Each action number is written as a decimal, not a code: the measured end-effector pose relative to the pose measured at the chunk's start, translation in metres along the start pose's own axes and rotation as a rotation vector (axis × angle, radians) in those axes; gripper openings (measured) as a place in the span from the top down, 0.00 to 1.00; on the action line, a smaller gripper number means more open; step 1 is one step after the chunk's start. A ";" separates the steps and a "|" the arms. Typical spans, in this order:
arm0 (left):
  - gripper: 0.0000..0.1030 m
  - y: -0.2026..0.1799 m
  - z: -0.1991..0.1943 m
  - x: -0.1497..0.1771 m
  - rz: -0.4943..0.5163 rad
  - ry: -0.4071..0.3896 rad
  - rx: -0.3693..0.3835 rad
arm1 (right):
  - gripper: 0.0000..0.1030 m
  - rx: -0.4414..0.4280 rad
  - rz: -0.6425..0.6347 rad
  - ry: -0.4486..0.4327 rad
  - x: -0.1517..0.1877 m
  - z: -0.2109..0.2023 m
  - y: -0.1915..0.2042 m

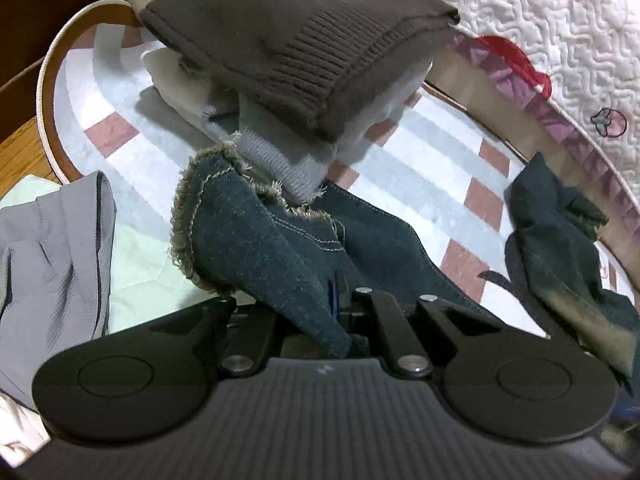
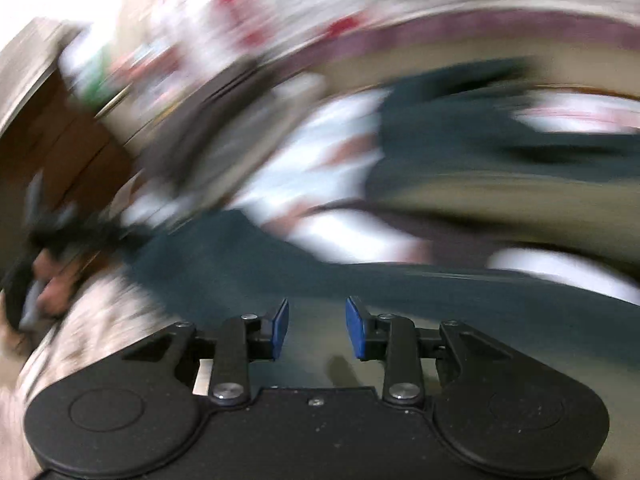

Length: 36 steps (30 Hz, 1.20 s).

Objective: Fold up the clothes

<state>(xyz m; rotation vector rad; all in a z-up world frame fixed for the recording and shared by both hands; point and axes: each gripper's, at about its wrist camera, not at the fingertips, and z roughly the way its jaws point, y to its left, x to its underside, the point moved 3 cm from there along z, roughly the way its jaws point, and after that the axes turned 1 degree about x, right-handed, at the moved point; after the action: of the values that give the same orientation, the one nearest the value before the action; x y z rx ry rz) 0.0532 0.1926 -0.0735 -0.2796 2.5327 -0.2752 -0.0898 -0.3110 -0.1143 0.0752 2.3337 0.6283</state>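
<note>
The left gripper (image 1: 338, 308) was clamped together on a raised fold of the dark denim garment (image 1: 256, 240), its frayed hem standing up just in front of the fingers. The denim lay on the striped mat (image 1: 100, 92), trailing from the grip toward the mat's far-right side, where another dark bunch of cloth (image 1: 560, 240) sat (same garment or not, could not tell). Behind the denim on the mat stood a stack of folded clothes (image 1: 304, 52), brown knit on top, grey and white under it. A grey garment (image 1: 52, 248) lay off the mat's near-left edge. A quilted blanket (image 1: 540, 28) ran behind the mat.

The right gripper (image 2: 316, 330) had its blue pads (image 2: 282, 330) apart with nothing between them, hovering over dark cloth; that view was heavily blurred.

Likely step: getting a second hold on the denim to spread it. To do it well, keep the left pinch firm, take the matching edge with the right, pull taut over the mat, and stay clear of the stack.
</note>
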 end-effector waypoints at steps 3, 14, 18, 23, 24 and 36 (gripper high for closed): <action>0.95 -0.005 0.000 0.000 0.044 -0.003 -0.022 | 0.62 0.235 0.189 -0.118 0.023 -0.099 -0.080; 0.95 -0.037 0.000 -0.004 0.130 -0.015 -0.111 | 0.44 0.624 0.586 -0.310 0.133 -0.296 -0.248; 0.95 -0.051 -0.002 -0.003 0.133 -0.031 -0.144 | 0.44 0.525 0.706 -0.399 0.143 -0.277 -0.283; 0.95 -0.064 0.001 0.000 0.150 -0.031 -0.166 | 0.38 0.496 0.746 -0.399 0.139 -0.250 -0.301; 0.95 -0.066 0.002 0.001 0.160 -0.033 -0.175 | 0.33 0.490 0.737 -0.405 0.139 -0.245 -0.300; 0.97 -0.093 -0.013 -0.002 0.213 -0.116 -0.132 | 0.89 0.693 0.411 -0.564 0.077 -0.252 -0.257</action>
<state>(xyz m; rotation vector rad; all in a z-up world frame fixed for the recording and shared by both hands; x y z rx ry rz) 0.0607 0.1057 -0.0376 -0.0723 2.4433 -0.0082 -0.2815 -0.6251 -0.1214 0.9374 1.8751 -0.0580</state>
